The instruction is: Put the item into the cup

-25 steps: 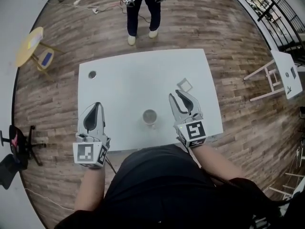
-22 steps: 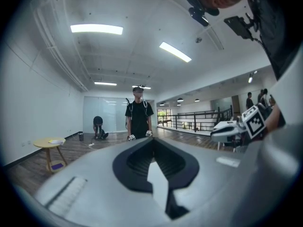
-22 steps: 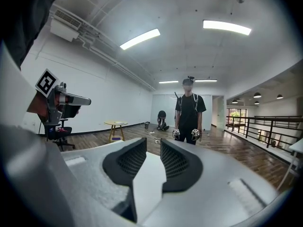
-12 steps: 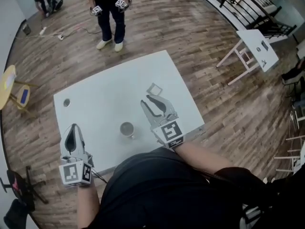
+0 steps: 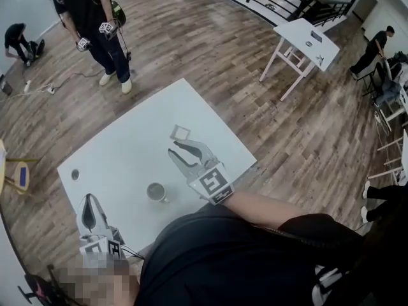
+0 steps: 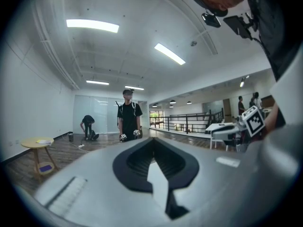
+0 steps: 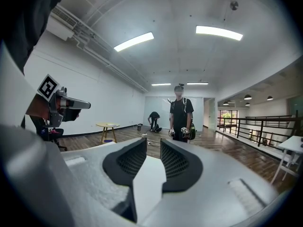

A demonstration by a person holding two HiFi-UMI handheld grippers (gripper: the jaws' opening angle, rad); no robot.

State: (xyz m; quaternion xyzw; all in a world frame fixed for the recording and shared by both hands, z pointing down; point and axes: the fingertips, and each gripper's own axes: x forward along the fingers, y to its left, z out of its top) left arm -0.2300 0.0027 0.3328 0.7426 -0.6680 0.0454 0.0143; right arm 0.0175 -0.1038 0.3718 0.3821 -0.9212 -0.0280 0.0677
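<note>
Bystander [image 5: 95,24] now upper left; right claw [image 5: 173,147] beside item [image 5: 180,132]

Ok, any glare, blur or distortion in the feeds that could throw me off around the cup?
Head view: fisheye warps the floor near the rim, but the cup and the small square item are evenly lit, no glare. Left gripper view: ceiling lights blown out, fingers soft up close. Right gripper view: the same, with dark corners.
</note>
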